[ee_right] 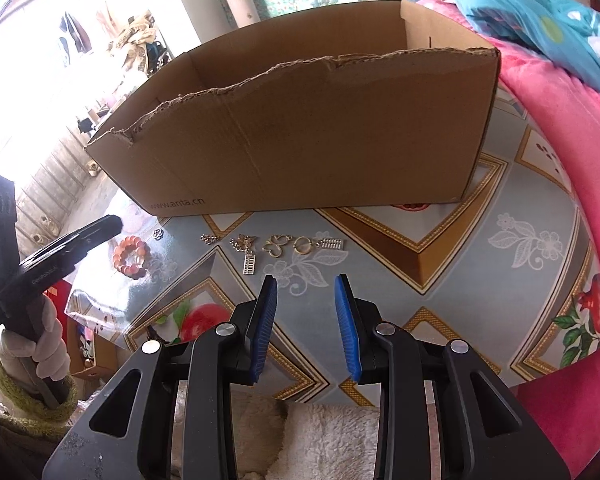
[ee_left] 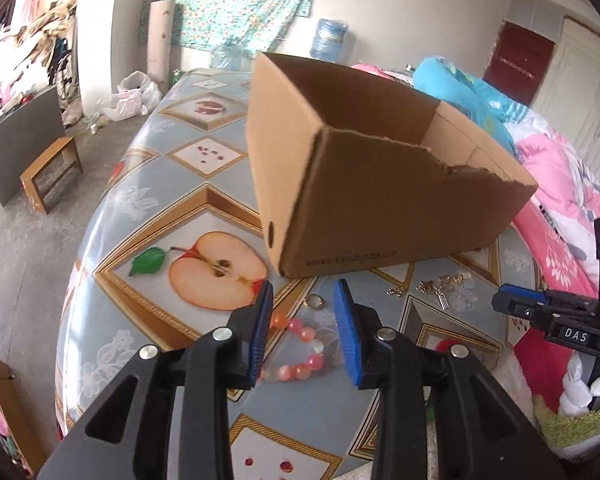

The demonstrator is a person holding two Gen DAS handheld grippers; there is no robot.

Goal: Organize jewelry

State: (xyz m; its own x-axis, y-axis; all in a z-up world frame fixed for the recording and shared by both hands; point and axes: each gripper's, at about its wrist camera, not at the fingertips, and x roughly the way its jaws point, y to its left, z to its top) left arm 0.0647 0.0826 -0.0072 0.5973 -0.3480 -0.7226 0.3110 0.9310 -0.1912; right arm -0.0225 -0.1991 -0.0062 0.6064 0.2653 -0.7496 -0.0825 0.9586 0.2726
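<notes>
A pink bead bracelet lies on the patterned tablecloth, showing between the blue pads of my left gripper. That gripper is open and the pads do not press on the beads. A small ring lies just beyond the bracelet. In the right wrist view several gold pieces lie in a row in front of the cardboard box, with a gold bar pendant nearest. My right gripper hovers short of them, open, with nothing between its pads. The bracelet lies at the left under the left gripper.
The open-topped cardboard box with a torn front rim stands at the back of the table. Pink and blue bedding presses against the table's right side. A gloved hand holds the left gripper's handle. A wooden stool stands on the floor.
</notes>
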